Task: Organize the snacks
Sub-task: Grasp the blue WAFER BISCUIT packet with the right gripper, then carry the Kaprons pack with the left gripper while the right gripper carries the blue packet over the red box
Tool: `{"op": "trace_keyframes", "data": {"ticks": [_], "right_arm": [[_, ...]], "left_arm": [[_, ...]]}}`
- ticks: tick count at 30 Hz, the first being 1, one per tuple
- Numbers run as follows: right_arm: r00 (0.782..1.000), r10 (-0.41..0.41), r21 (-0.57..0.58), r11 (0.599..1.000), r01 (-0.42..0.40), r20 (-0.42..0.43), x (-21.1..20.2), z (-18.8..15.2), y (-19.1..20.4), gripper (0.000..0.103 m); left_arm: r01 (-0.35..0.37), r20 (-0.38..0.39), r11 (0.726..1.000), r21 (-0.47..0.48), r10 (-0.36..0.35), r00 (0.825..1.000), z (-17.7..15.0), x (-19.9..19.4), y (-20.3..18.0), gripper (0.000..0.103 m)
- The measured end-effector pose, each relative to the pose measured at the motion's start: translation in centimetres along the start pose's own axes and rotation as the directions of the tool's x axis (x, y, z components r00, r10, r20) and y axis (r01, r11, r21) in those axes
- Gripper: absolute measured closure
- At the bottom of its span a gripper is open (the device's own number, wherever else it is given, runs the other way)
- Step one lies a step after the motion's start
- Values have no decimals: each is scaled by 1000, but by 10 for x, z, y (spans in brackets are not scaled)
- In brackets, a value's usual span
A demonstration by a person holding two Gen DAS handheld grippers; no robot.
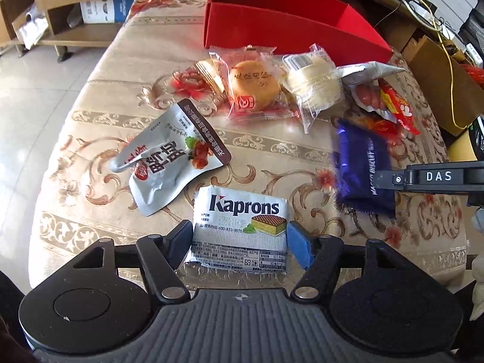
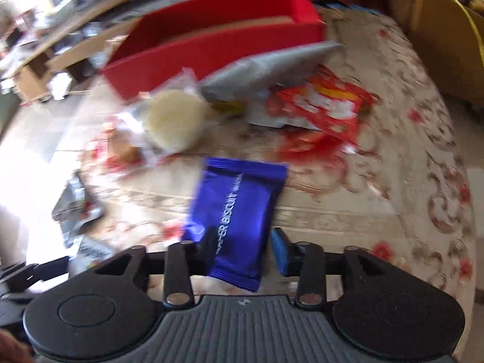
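Left hand-held gripper [image 1: 240,237] clamped on Kaprons pack [image 1: 240,227], w/ pack low over the surface [image 1: 272,142]; right hand-held gripper [image 2: 239,246] clamped on blue pack [image 2: 236,214], lifted clear. Both prob headed for red box [image 1: 281,27] behind the loose snacks, which likely collects them

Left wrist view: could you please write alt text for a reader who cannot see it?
The left tool grips a white Kaprons wafer pack on a floral tablecloth. Other wrapped snacks lie beyond, before a red box; at right, another tool holds a blue wafer biscuit pack.
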State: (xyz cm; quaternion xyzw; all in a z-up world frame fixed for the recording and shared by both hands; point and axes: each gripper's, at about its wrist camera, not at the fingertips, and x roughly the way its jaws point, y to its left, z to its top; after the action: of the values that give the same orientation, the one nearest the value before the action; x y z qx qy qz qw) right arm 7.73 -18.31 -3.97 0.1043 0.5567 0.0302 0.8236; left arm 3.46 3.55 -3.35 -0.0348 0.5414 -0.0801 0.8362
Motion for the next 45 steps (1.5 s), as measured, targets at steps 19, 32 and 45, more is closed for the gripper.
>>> {"op": "trace_keyframes", "data": {"ticks": [19,32,45], "right_arm": [[995,-94,-185,979,88,-24,28,0,48,3],[999,-41,-238,970,41,7,-11,-17,36,43],[988,57,-189,982,-29,145,-62,7,32,43]], "left_arm": [[41,11,998,39,-42,999,-1,2,-2,21],[21,3,999,31,-21,1000,3,-4,-5,31],[46,103,997,57,-51,993,39,-29,-26,31]]}}
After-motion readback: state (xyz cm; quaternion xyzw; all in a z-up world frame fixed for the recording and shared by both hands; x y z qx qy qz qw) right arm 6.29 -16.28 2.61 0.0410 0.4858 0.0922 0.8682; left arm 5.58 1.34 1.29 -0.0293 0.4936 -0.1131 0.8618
